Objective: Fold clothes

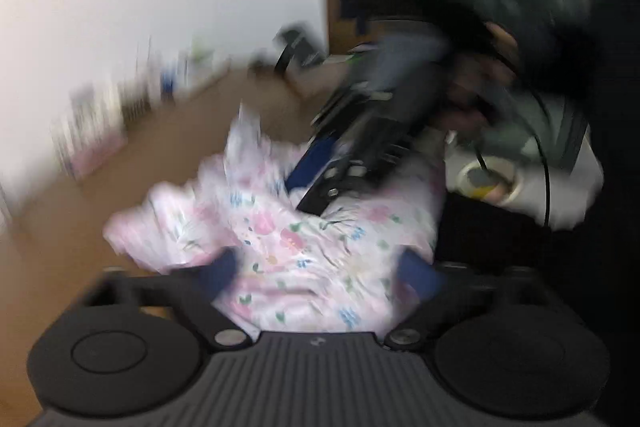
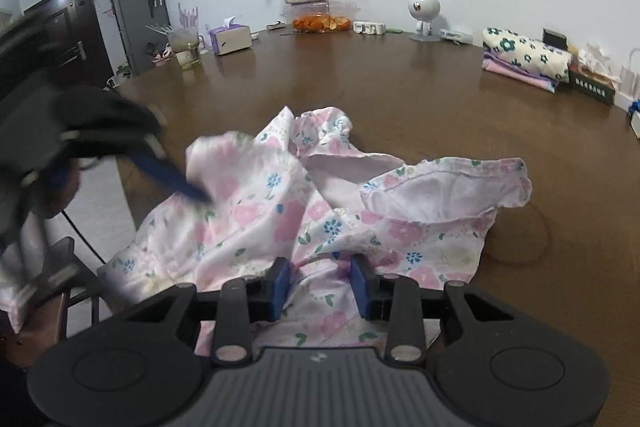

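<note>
Right wrist view shows the garment (image 2: pixel 304 211), a pink and white floral piece, crumpled on the near part of the brown table (image 2: pixel 420 99), its left portion hanging over the table edge. The right gripper (image 2: pixel 320 285) sits directly at the garment's near side: its two blue pads stand apart with a ridge of cloth rising between them, but neither pad visibly presses it, so the jaws read as parted and not clamped. The fabric spreads forward and to both sides from the fingers, with a pale inner lining turned up toward the right.

At the left of this view the left gripper (image 2: pixel 176 179) comes in blurred, its blue fingertip touching the upper left fold of the garment; whether it pinches cloth cannot be told here.

Left wrist view is heavily smeared. The left gripper (image 1: pixel 320 273) has its blue fingers wide apart, and the garment (image 1: pixel 288 227) bunches between and just beyond them, filling the gap without a clear pinch. Beyond the cloth, the right gripper (image 1: pixel 316 175) angles down onto the garment's far side, held by a person's hand (image 1: pixel 476 95).

Far right on the table lies a stack of folded clothes (image 2: pixel 524 59), well apart from the garment.
</note>
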Available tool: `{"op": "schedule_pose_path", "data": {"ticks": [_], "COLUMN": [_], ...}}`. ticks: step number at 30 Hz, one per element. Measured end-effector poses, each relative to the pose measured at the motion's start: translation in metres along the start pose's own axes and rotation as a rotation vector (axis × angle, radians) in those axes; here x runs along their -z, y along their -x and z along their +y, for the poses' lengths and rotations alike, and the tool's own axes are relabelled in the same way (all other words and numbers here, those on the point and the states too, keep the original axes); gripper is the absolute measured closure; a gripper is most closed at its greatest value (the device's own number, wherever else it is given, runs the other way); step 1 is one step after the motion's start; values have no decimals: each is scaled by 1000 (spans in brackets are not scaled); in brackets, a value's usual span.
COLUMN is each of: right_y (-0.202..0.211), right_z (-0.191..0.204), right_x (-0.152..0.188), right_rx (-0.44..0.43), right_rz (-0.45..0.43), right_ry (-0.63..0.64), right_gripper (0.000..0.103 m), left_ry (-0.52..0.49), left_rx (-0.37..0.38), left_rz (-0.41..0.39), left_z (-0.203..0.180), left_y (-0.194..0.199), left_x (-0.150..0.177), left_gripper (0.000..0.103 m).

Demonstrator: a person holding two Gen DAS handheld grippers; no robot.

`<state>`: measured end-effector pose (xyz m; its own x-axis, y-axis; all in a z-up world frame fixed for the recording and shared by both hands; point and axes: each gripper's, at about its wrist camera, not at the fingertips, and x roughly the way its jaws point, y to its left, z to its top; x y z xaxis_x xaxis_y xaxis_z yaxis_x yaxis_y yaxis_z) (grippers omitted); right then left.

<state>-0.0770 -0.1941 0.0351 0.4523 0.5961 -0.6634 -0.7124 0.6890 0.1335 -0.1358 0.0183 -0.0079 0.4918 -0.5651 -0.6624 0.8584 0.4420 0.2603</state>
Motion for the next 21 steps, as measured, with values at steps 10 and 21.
{"op": "schedule_pose_path", "data": {"ticks": [10, 21], "right_y": [6, 71], "right_z": [5, 24], "right_x": [5, 36], "right_rx": [-14, -62], "right_rz": [23, -100], "right_ry": [28, 274], "right_gripper": [70, 40], "left_ry": [-619, -280], "left_rx": [-293, -65], "left_rz": [-62, -49], "left_z": [-79, -55], "left_y": [-7, 18], "left_x": [44, 11], "left_gripper": [12, 85]}}
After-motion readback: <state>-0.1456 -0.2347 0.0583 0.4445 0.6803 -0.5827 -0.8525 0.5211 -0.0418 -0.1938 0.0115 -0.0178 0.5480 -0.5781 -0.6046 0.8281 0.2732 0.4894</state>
